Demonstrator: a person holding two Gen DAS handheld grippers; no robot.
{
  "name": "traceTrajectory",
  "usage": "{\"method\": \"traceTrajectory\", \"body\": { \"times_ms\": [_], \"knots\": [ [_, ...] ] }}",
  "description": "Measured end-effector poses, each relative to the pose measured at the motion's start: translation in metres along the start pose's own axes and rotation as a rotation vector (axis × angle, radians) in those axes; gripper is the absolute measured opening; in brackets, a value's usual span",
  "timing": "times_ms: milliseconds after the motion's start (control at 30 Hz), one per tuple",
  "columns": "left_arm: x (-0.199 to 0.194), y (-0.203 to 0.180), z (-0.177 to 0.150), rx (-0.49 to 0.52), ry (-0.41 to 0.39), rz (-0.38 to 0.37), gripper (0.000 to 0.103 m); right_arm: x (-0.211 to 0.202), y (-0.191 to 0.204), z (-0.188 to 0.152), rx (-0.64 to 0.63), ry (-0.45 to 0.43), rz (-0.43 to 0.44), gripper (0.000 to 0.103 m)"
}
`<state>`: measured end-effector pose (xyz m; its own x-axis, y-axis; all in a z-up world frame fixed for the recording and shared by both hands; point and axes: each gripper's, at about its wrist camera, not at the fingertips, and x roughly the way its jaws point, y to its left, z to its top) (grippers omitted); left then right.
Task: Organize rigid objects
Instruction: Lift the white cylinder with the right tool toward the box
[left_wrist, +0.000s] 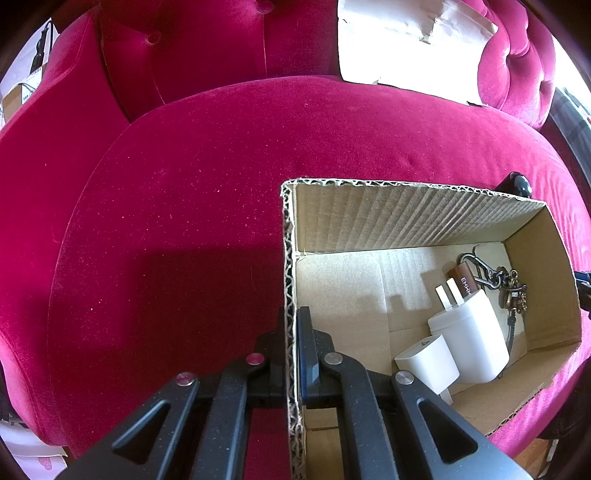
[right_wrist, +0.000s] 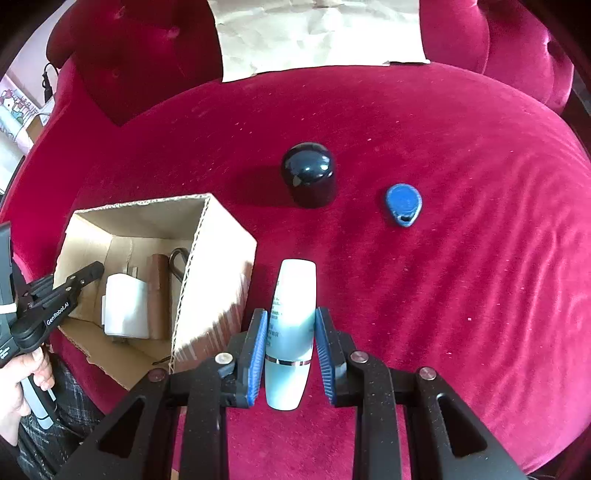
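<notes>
While the left gripper (left_wrist: 291, 354) clamps the left wall of the cardboard box (left_wrist: 406, 218), the right gripper (right_wrist: 291, 332) is closed on a pale blue bottle (right_wrist: 293, 317).

Left fingers sit one inside and one outside the wall, pinched tight on the corrugated edge. Box holds two white chargers (left_wrist: 469, 332), a brown tube (left_wrist: 461, 278) and a key bunch (left_wrist: 511, 288) at its right end. Bottle lies lengthwise between the right gripper's blue pads (right_wrist: 258, 347), both pads touching its sides, on the red velvet seat (right_wrist: 461, 277) just right of the box. Dark round cap (right_wrist: 309, 179) stands farther out on the seat; blue key fob (right_wrist: 403, 205) lies to its right, well apart. Crumpled paper (right_wrist: 317, 37) leans against the backrest.
</notes>
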<state>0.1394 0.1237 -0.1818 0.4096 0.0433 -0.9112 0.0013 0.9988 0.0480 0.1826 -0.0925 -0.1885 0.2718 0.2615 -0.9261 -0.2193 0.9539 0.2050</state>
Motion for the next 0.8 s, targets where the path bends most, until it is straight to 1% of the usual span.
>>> {"method": "traceTrajectory", "body": {
  "times_ms": [333, 567, 800],
  "knots": [
    [-0.001, -0.001, -0.001, -0.001, -0.005, 0.003, 0.003, -0.018, 0.006, -0.007, -0.011, -0.018, -0.047, 0.027],
    [-0.001, -0.001, -0.002, 0.000, -0.008, 0.003, 0.003, -0.040, 0.002, -0.004, -0.013, -0.035, -0.065, 0.027],
    [-0.001, -0.002, -0.002, 0.000, -0.008, 0.005, 0.003, -0.059, 0.009, -0.004, -0.019, -0.057, -0.083, 0.027]
  ]
}}
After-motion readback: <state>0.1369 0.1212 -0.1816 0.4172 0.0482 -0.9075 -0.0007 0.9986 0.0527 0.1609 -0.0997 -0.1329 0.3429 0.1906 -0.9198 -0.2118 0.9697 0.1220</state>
